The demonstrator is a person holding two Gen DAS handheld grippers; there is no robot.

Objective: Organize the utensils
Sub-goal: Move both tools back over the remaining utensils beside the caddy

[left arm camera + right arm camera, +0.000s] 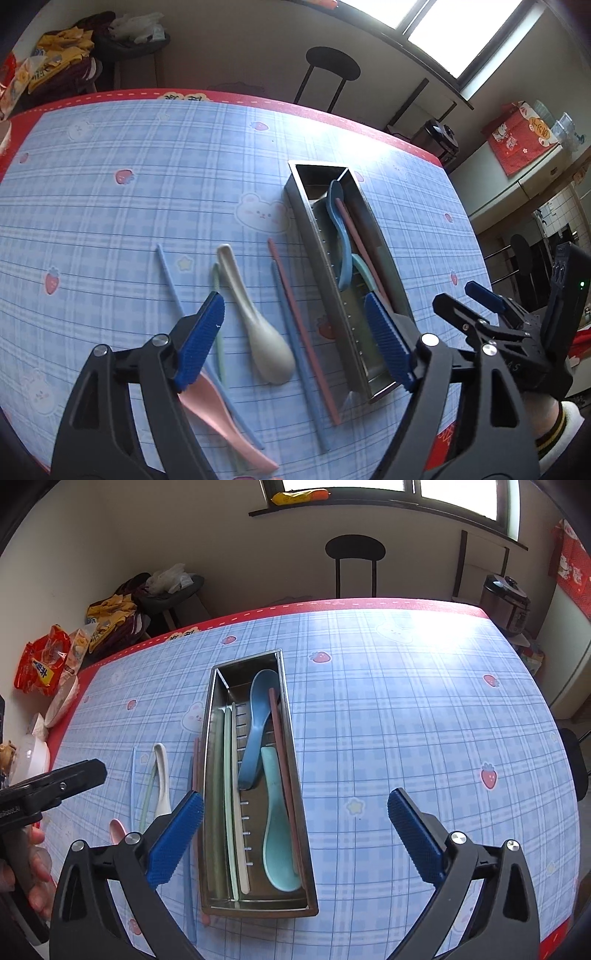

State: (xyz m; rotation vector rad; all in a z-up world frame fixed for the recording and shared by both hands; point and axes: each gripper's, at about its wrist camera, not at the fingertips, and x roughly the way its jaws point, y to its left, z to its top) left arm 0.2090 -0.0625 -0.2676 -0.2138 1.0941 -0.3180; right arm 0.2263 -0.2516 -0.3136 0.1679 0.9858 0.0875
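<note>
Left wrist view: both grippers' fingers spread wide, empty, left gripper (295, 338) above white spoon (255, 321) on bench (110, 206). Best pinch its narrow handle, then carry to steel tray (218, 686); right gripper (295, 834) hovers there.

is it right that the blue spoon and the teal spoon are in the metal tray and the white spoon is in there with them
Not quite. The blue spoon and teal spoon do lie in the metal tray, but the white spoon is outside it, on the tablecloth beside the tray. The left wrist view shows this most clearly.
</note>
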